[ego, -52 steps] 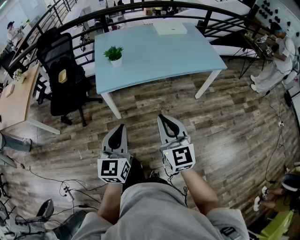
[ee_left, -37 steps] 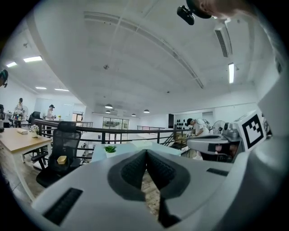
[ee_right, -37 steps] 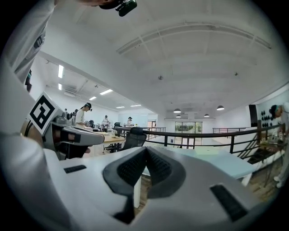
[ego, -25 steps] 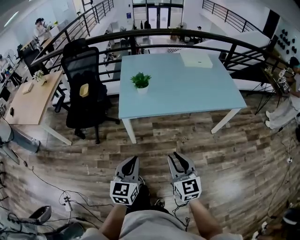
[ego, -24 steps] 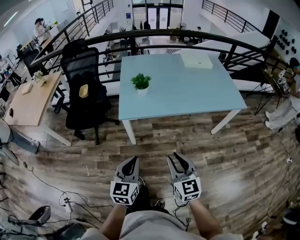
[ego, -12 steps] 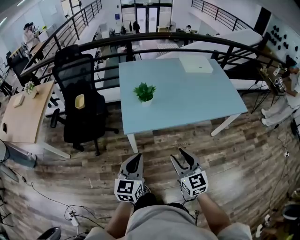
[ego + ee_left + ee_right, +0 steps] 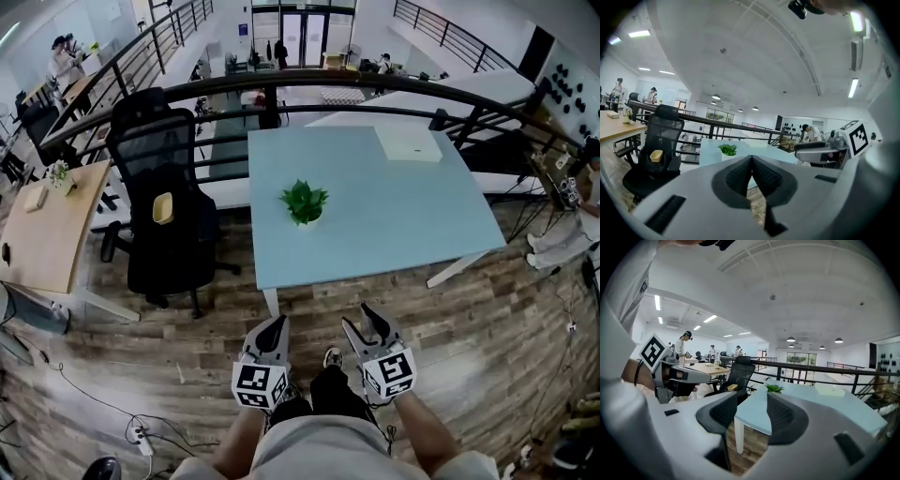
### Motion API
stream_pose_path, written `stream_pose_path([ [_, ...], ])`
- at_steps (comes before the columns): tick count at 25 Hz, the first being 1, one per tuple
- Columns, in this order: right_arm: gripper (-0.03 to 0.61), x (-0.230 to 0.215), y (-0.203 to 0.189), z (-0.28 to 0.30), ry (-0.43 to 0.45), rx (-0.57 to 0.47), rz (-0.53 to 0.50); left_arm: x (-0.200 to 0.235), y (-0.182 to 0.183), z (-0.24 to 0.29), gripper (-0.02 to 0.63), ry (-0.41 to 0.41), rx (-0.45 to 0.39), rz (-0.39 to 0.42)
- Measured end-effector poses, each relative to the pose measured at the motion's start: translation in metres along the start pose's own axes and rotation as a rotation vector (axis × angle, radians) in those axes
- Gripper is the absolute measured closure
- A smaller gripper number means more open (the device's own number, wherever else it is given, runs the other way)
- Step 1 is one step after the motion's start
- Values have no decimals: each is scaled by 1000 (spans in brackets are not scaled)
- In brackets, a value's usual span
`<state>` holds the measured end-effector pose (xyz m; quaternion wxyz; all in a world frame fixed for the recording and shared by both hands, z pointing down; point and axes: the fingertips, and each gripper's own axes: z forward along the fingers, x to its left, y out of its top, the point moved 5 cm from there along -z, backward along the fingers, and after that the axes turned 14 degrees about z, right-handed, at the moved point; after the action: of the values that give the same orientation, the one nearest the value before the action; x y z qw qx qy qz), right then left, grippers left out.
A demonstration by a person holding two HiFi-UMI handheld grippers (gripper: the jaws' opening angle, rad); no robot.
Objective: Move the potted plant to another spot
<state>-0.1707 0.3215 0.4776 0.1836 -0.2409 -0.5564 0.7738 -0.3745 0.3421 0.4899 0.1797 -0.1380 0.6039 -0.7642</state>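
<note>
Head view, approach stage of the task — the potted plant (image 7: pixel 304 202) stands untouched on the pale blue table (image 7: pixel 422 225), close to the tabletop's left edge and about halfway between its near and far edges. Both grippers hang over the plank floor (image 7: pixel 487 356), well short of the near edge. Left gripper (image 7: pixel 277 322): fingers together, nothing between them. Right gripper (image 7: pixel 362 319): jaws apart and opening, empty — only the table's near left corner shows through the gap in the right gripper view.

Judged next move: carry one gripper over the near edge to the white pot, jaws spread wide enough for it, and close on the pot rather than the foliage. Most of the tabletop offers a new spot. A flat white item (image 7: pixel 408 143), possibly a box or pad, lies near the far right corner.

Surroundings: black office chair (image 7: pixel 159 216) off the table's left side, wooden desk (image 7: pixel 42 234) beyond it, dark curved railing (image 7: pixel 375 82) behind the far edge, people at desks in the distance.
</note>
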Motion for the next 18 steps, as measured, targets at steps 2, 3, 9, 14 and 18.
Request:
stream_pose_path([
  [2,374,-9,4,14,12,-5,2,7,-1,14,601,9,9,4],
  [3,373,-15,5,23,21,-5,5,11,1,22,601,17,12,7],
  [9,350,-72,20,73,76,4,12,30,17,81,601,86,42,21],
  [14,339,-122,44,113,130,-7,-12,36,27,135,601,123,74,40],
  [18,330,-152,40,137,171,24,-2,39,21,167,601,168,111,10],
])
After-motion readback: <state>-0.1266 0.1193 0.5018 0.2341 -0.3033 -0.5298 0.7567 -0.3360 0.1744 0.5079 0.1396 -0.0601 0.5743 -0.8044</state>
